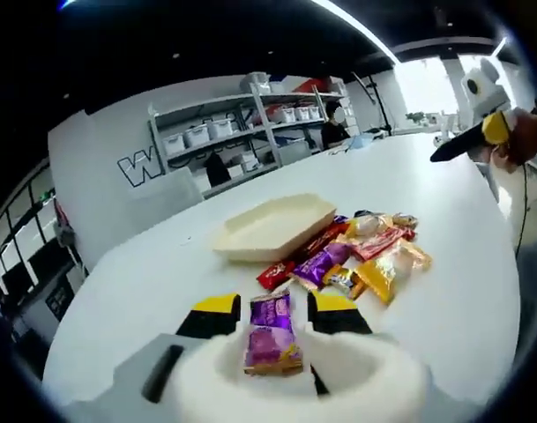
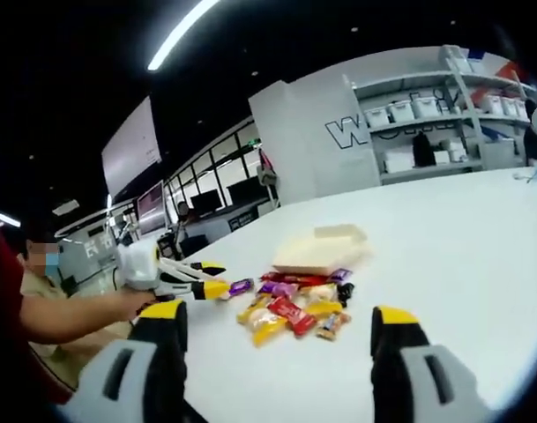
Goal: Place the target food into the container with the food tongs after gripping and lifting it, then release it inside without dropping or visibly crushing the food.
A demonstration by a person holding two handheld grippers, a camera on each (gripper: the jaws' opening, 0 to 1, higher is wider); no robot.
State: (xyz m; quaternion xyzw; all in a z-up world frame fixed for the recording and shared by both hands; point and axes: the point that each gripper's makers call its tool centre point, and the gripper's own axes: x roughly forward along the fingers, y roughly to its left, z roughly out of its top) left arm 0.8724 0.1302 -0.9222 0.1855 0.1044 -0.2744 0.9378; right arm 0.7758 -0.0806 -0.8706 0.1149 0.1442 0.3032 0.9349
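Purple snack pack (image 1: 272, 337) is pinched between the yellow tips of the left claw (image 1: 274, 315), lifted off the counter (image 1: 145, 282) and short of the tray (image 1: 275, 226). To do this step well, I think the claw should squeeze softly, move slow over the candy pile (image 1: 361, 256), go down inside the tray, then let go. Counting from big to small: one white counter, one cream tray, one pile of maybe ten wrapped snacks just beside the tray, one purple pack held. The right claw (image 2: 280, 322) is spread wide and holds nothing, on the near side of the pile from the tray.
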